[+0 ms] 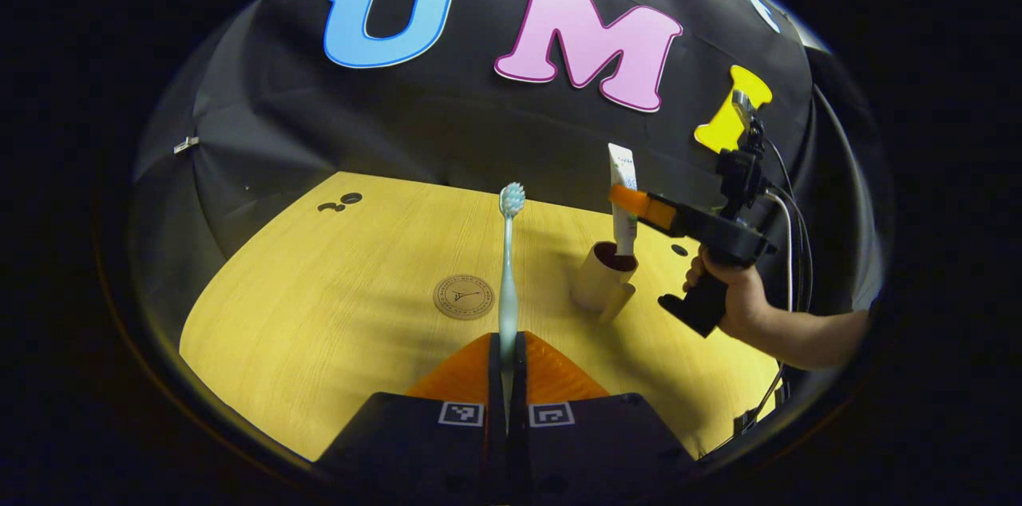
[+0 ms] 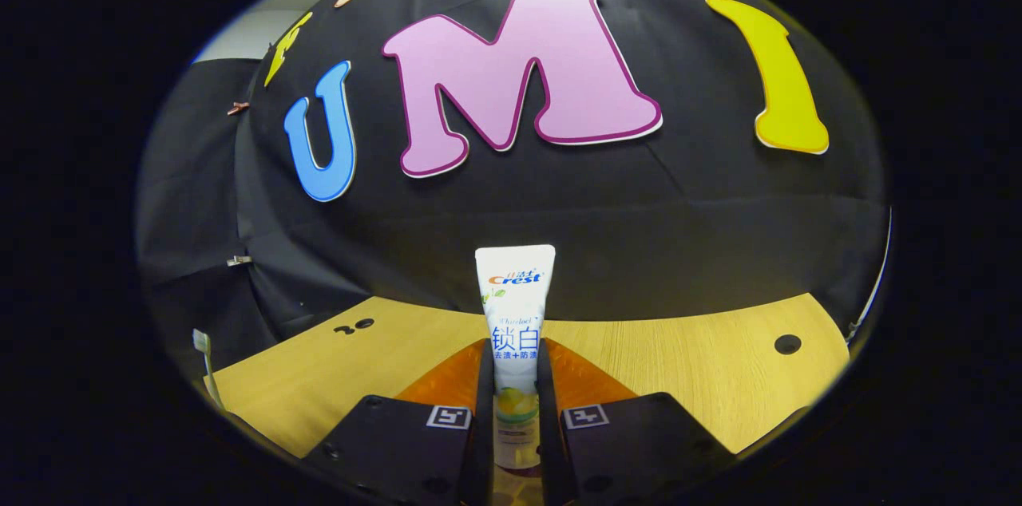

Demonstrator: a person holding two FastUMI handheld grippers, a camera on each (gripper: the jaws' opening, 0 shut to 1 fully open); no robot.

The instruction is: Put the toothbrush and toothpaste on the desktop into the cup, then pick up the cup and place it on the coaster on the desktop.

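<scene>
Left hand-held gripper (image 1: 508, 358) clamping toothbrush (image 1: 509, 266) by lower handle, fingers closed tight on it, brush standing upright, bristle head up, above counter (image 1: 319, 306). Right hand-held gripper (image 2: 515, 402) pinching toothpaste (image 2: 515, 322) tube between both fingers, tube standing upright. In left gripper view, right hand-held gripper (image 1: 627, 199) holding toothpaste (image 1: 623, 195) with lower end inside cup (image 1: 603, 274); hand (image 1: 730, 294) gripping its handle. Cup standing on counter, right of coaster (image 1: 464, 297), apart from it. Coaster lying flat, bare.
</scene>
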